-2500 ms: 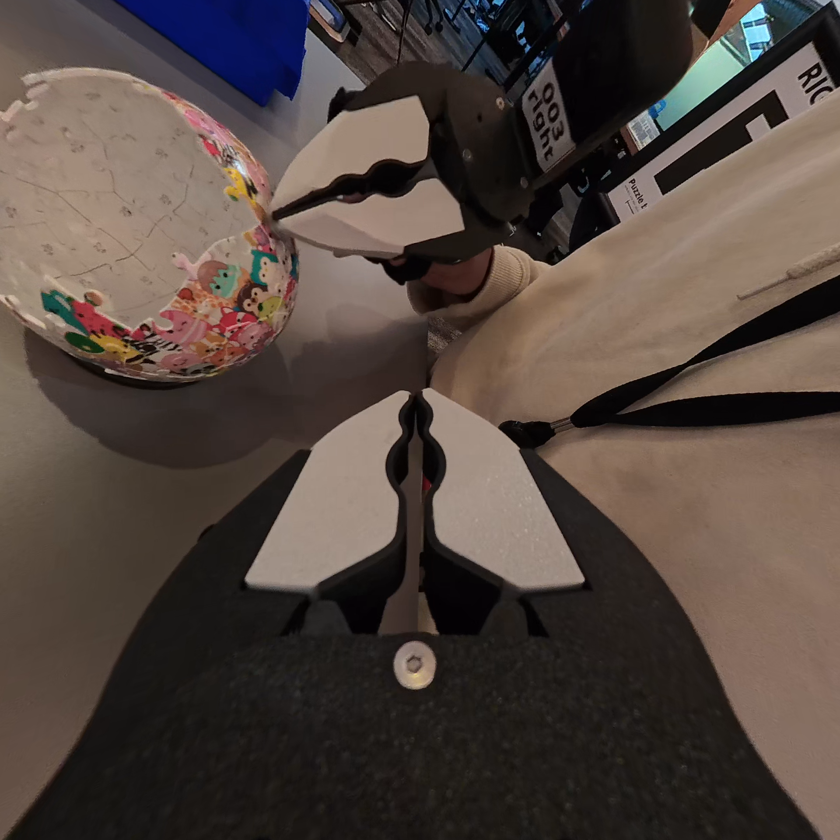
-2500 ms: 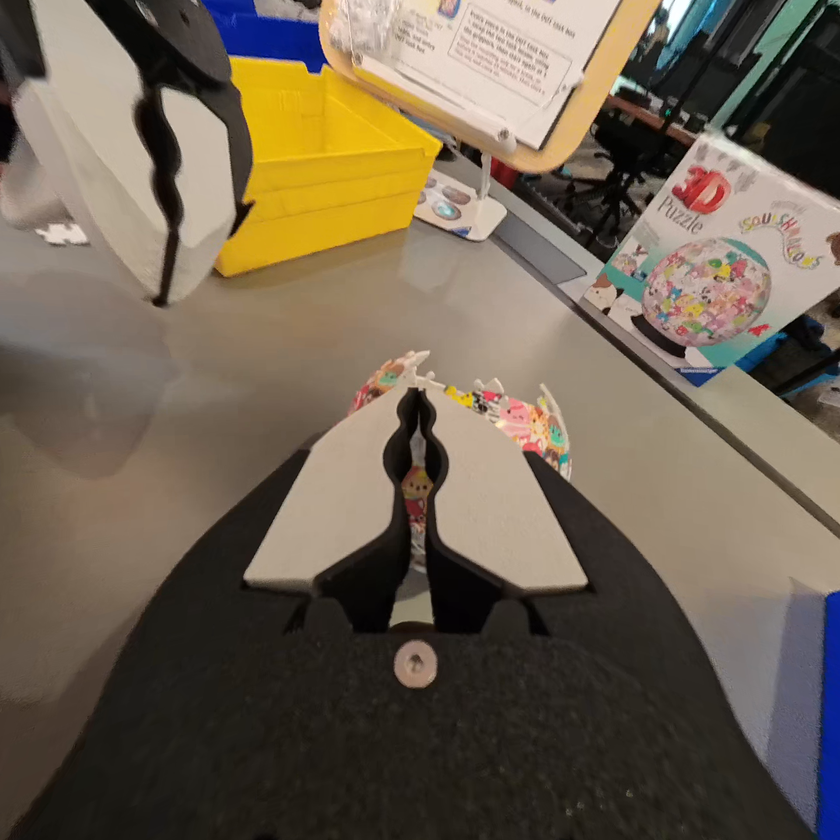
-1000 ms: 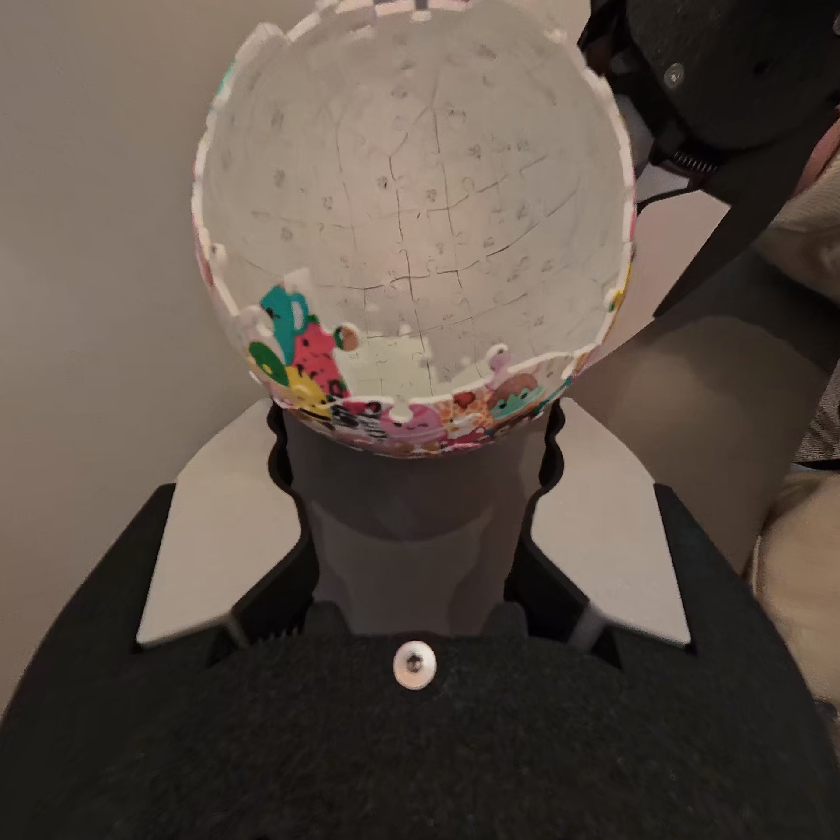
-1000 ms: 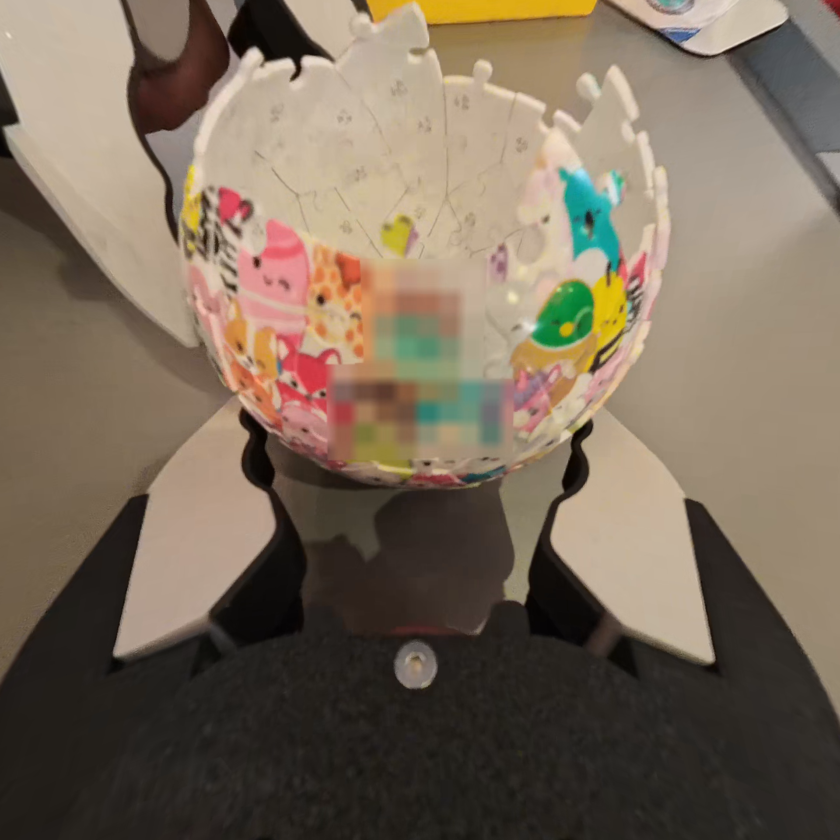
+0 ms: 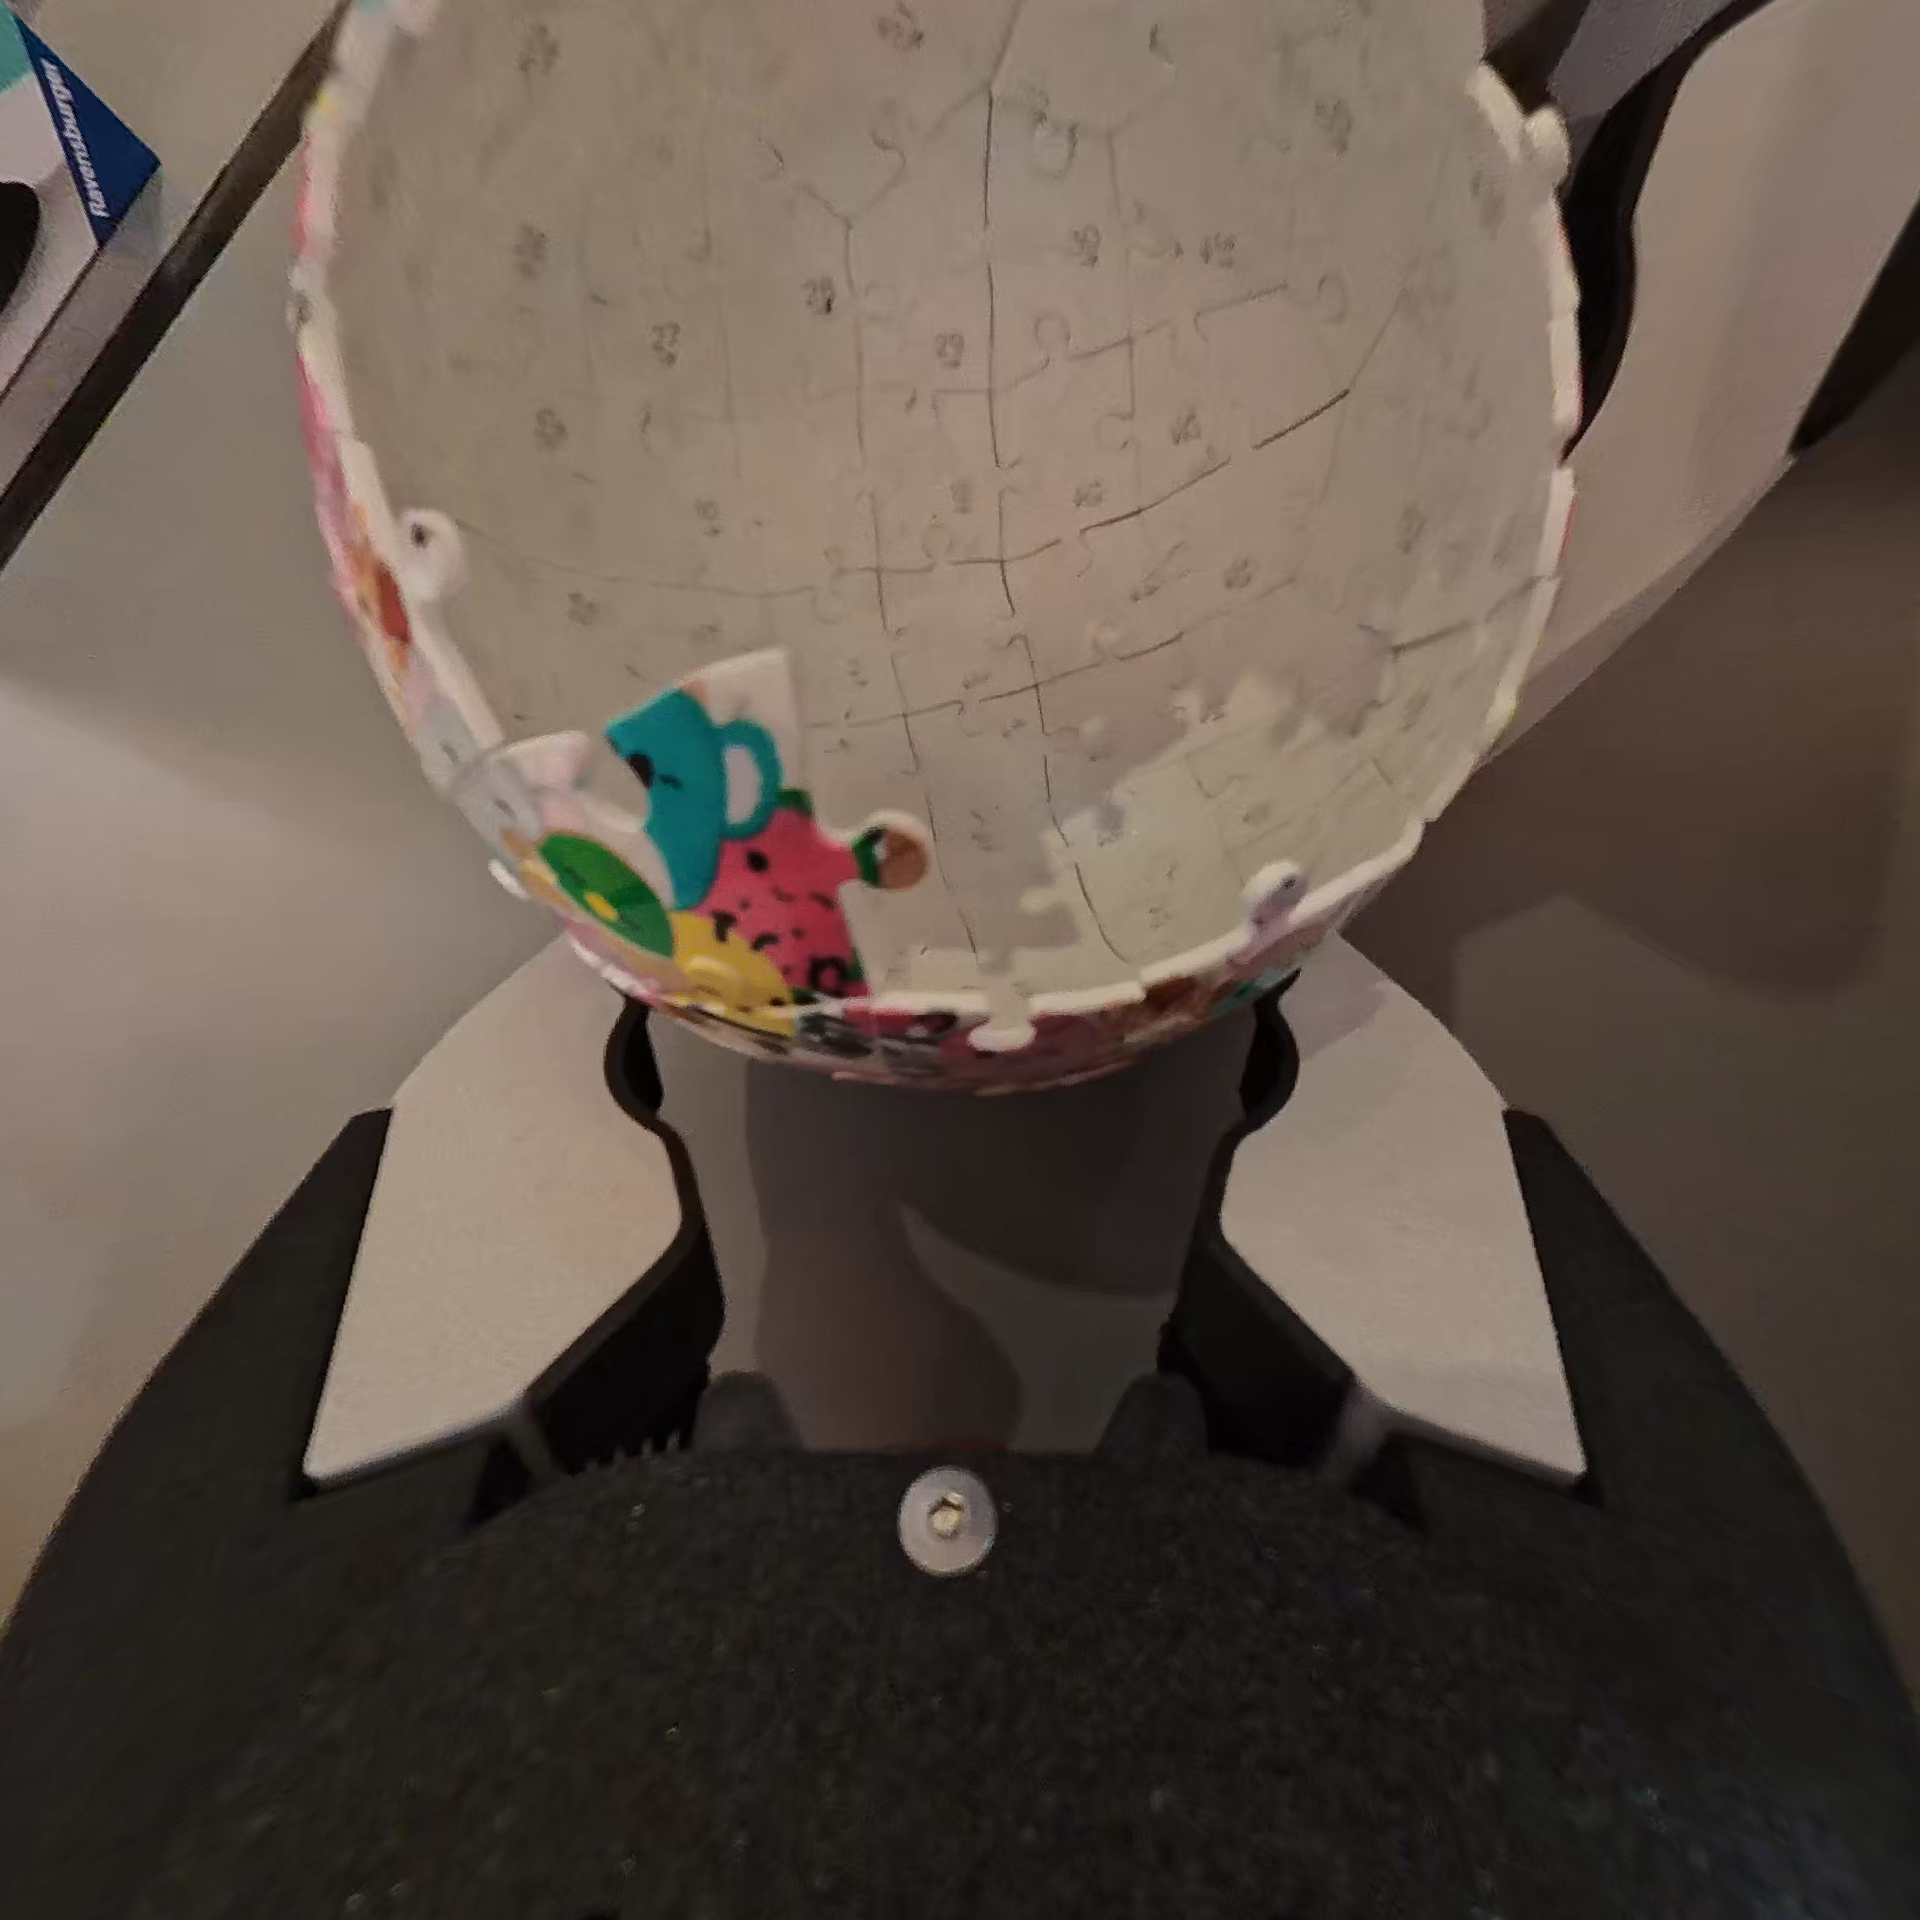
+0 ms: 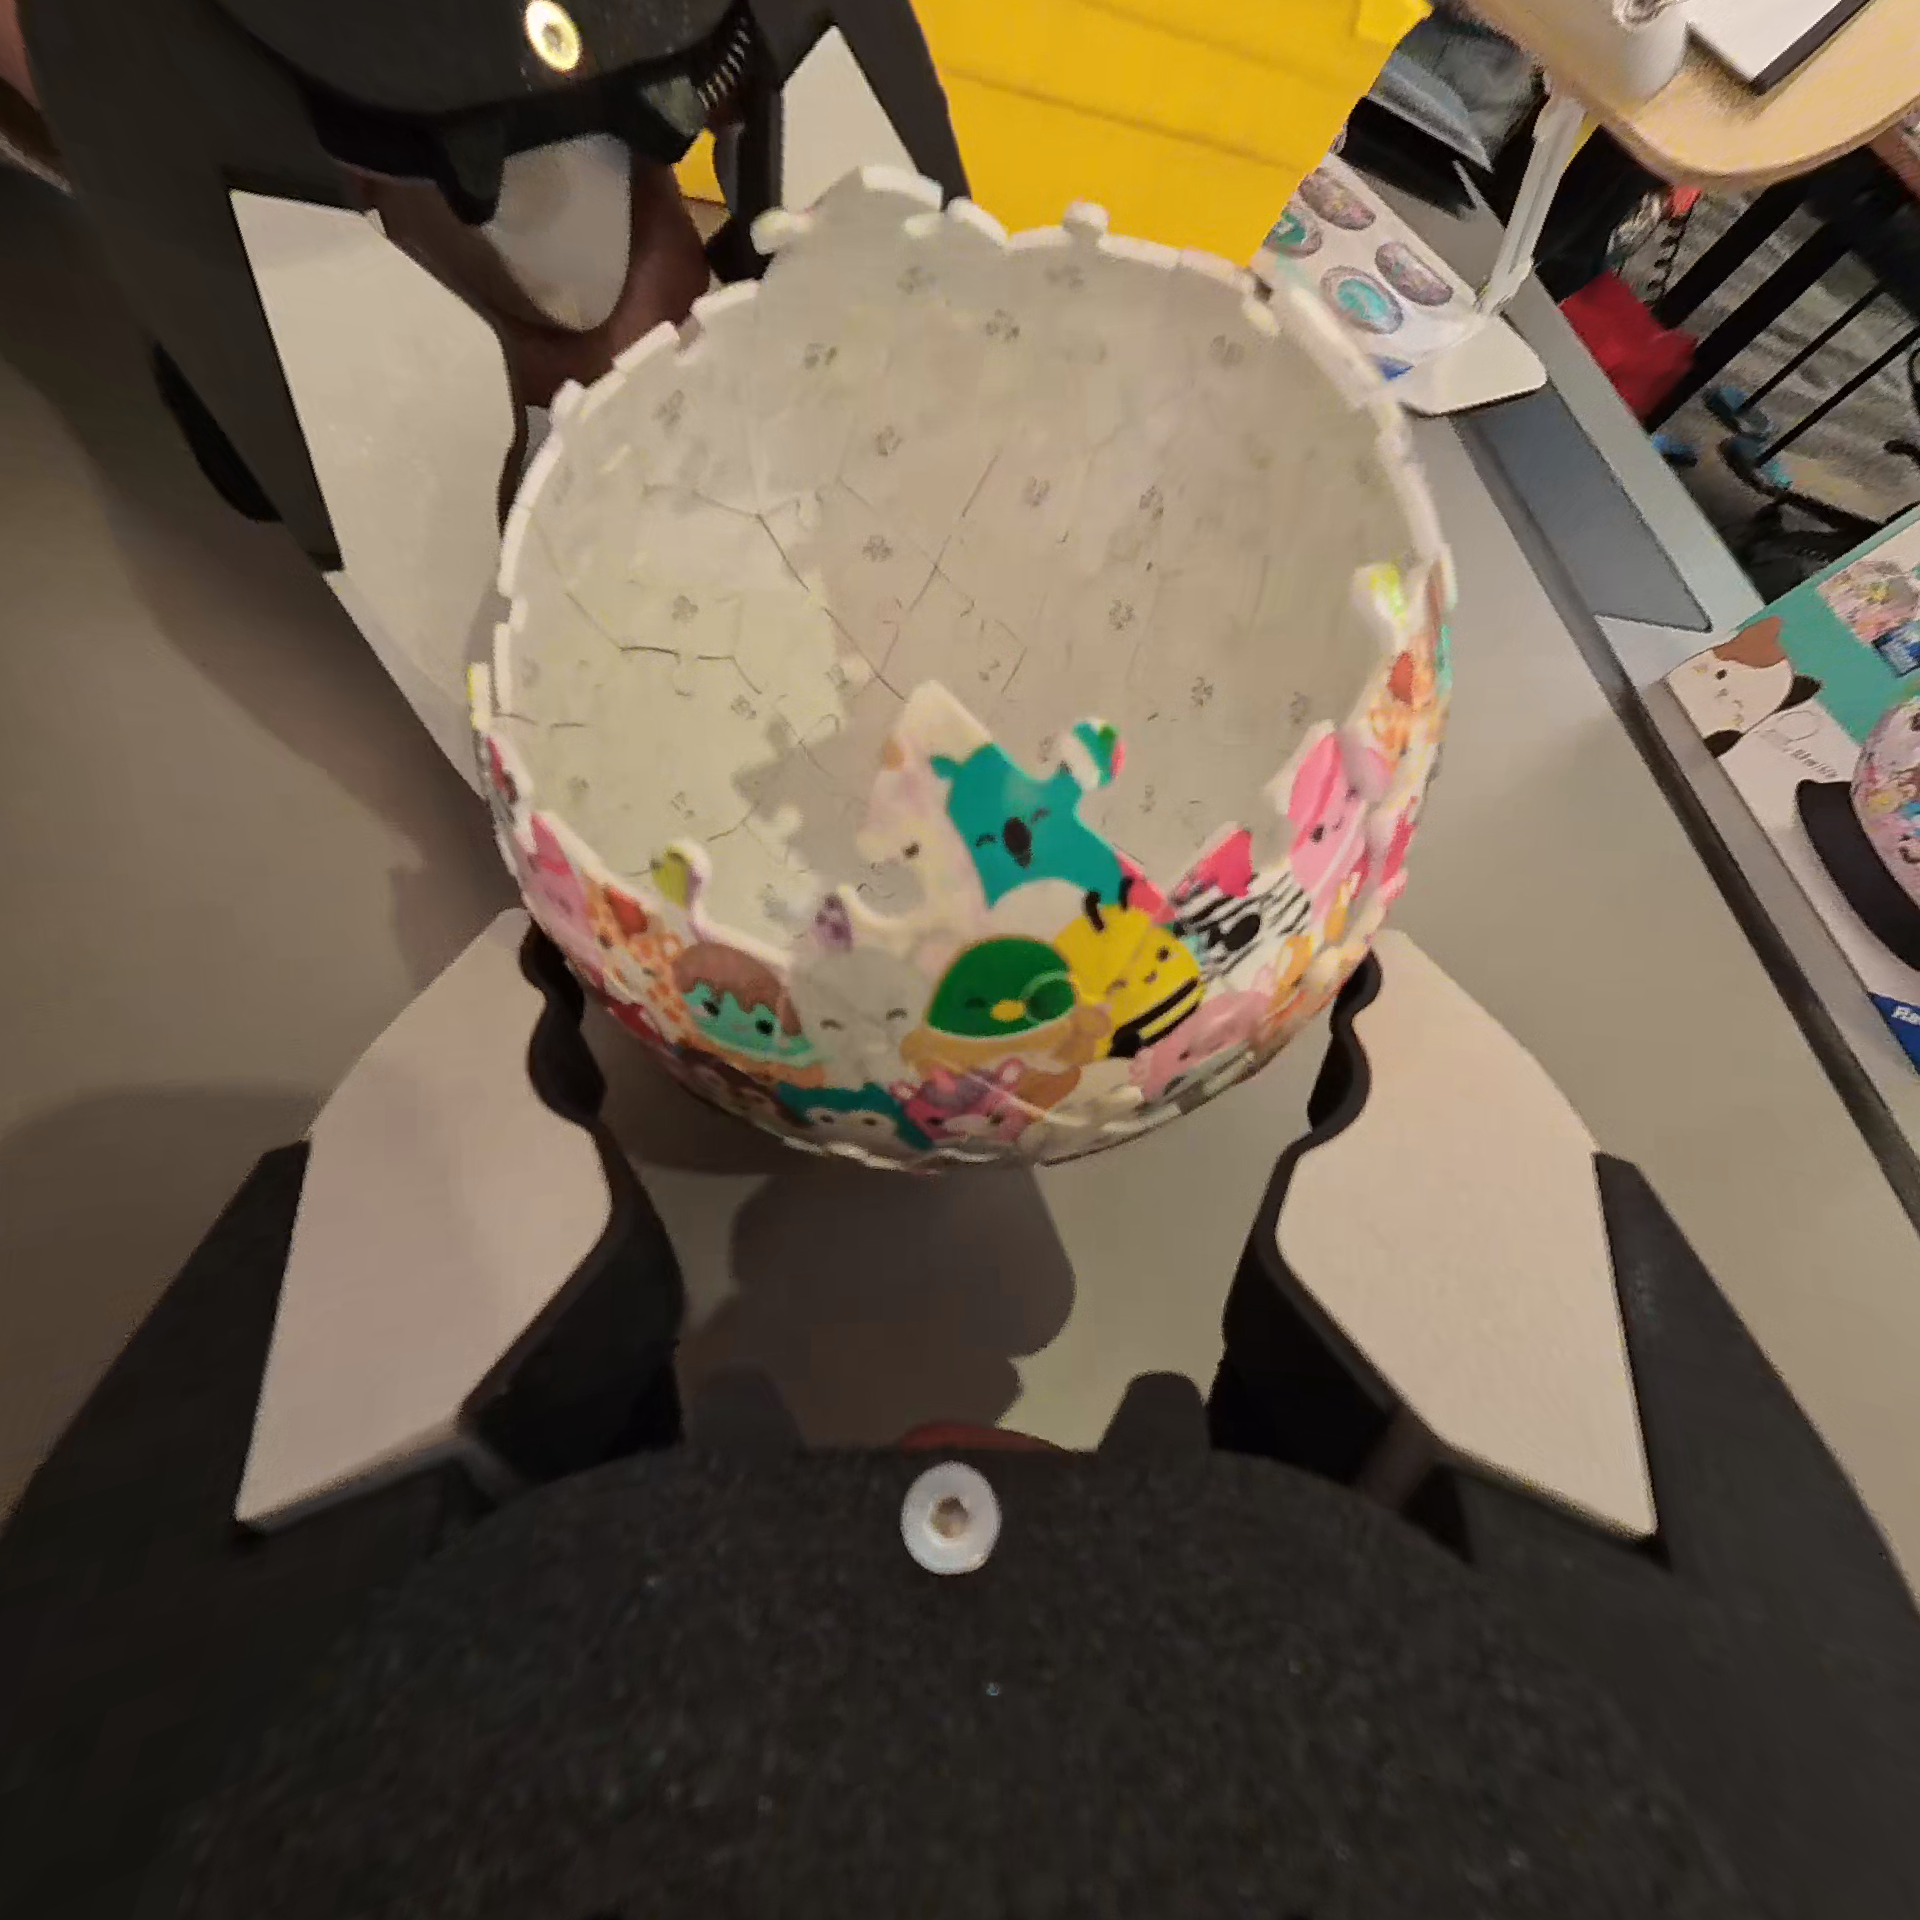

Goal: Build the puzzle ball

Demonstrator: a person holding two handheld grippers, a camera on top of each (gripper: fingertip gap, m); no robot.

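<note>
We see the puzzle ball (image 6: 966, 748) plain white inside, its outer shell crowded with cartoon creatures in pink, teal, green, yellow and black-and-white stripes. Our right claw (image 6: 951, 1049) has pale grey fingers (image 6: 436, 1226) on a black body, as does the left claw (image 5: 951, 1023). The table (image 6: 208, 831) is grey-beige. At its far edge stands a bright yellow bin (image 6: 1122, 114).

Right tool (image 6: 951, 1023) spread wide, fingers (image 6: 436, 1174) on either side of the ball's (image 6: 935, 582) lower curve; contact could not be told. Ball was an open shell on the grey counter (image 6: 208, 831), white inside, cartoon animals outside, rim jagged. Left tool (image 6: 499, 125) stood just behind it at upper left. Yellow bin (image 6: 1122, 114) beyond; puzzle box (image 6: 1808, 748) at right edge.
</note>
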